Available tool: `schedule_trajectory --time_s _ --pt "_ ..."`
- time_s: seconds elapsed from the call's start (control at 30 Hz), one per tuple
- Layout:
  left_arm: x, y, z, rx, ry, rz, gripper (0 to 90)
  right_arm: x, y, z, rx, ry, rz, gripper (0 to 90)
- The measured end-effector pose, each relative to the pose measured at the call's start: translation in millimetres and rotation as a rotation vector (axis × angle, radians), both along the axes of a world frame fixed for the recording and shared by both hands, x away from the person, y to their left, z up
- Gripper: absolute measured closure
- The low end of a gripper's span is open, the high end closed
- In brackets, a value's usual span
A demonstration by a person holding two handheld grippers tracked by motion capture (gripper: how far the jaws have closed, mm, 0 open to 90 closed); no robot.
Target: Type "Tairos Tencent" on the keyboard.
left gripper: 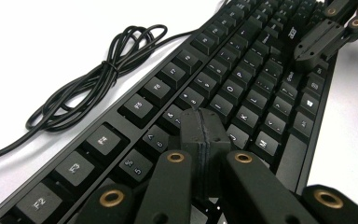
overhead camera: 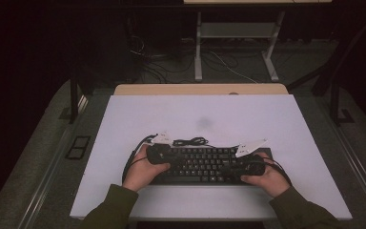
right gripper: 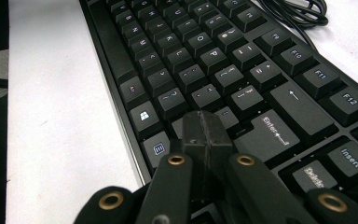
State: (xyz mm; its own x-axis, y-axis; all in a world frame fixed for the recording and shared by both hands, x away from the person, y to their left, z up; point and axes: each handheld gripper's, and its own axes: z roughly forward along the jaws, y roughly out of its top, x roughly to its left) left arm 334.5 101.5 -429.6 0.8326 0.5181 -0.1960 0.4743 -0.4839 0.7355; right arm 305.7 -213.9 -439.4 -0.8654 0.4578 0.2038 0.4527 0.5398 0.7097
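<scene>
- Both tools are pressed together, pinching nothing: I use each as 1 blunt tip for keys.
- Left tool [left gripper: 204, 128] hovers near J; right tool [right gripper: 205, 130] beside Enter, possibly touching.
- Keyboard [overhead camera: 205, 164] lies on the worktop's [overhead camera: 205, 109] near edge, its cable [left gripper: 93, 79] coiled behind.

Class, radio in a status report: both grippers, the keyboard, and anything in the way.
Left gripper shut, tip over the keyboard. Right gripper shut, tip near Enter. Bundled cable lies behind the keyboard, clear of both.
</scene>
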Motion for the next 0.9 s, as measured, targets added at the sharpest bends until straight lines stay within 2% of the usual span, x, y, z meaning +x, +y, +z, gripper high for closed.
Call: schedule_trajectory --time_s 0.23,0.33,0.57,0.73,0.9 --pt "0.5 -5.3 -1.3 0.036 -0.002 -0.007 88.9 0.0 0.1 0.1 -0.001 0.000 0.000 89.6" --pt "0.4 -6.8 -2.2 0.031 0.001 -0.001 88.9 -0.2 0.2 0.2 -0.002 0.000 -0.001 89.6" --pt "1.2 -8.1 -3.3 0.064 -0.006 -0.010 89.0 -0.2 0.3 0.1 -0.002 0.000 -0.001 89.6" --pt "0.9 -8.3 -2.7 0.065 -0.002 -0.006 89.0 -0.3 0.3 0.2 -0.002 0.000 -0.002 89.6" --pt "-0.1 -6.4 0.1 0.041 0.007 -0.001 88.9 -0.2 0.3 0.2 -0.002 0.000 -0.002 89.6"
